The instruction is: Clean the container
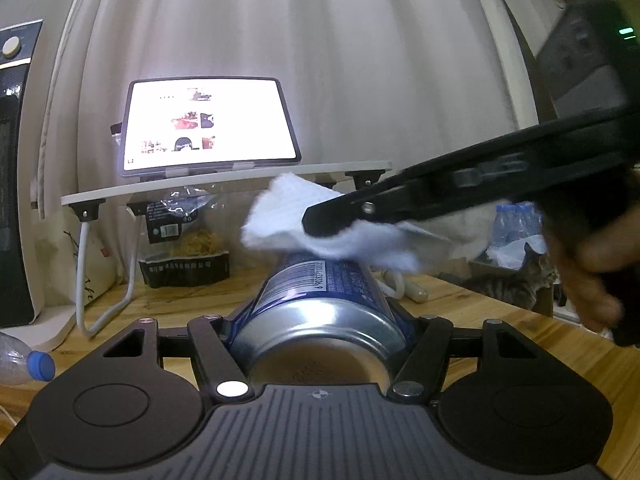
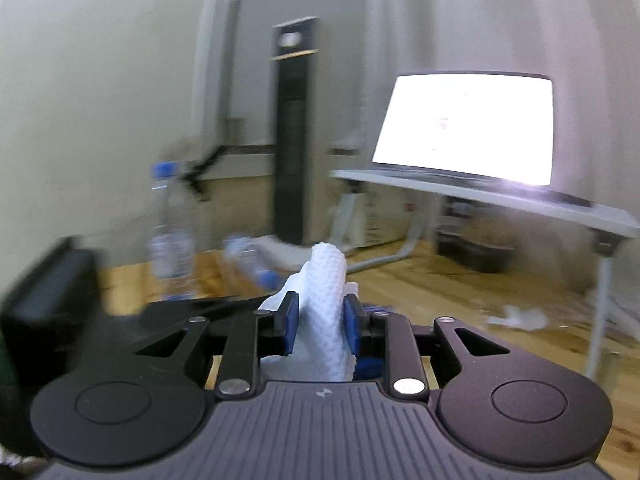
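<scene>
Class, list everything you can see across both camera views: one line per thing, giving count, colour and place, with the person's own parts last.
can: one, blue and silver, lying level in the left gripper
paper towel: one, white, pinched in the right gripper, on the can's far end
tablet: one, lit white, on the folding table
folding table: one, white, on the wooden floor
water bottles: two, clear with blue caps, one upright, one lying
tower heater: one, black, by the wall
snack bag: one, clear and black, under the table
cat: one, tabby, right
left gripper: black
right gripper: black, blue pads
hand: one, holding the right gripper
</scene>
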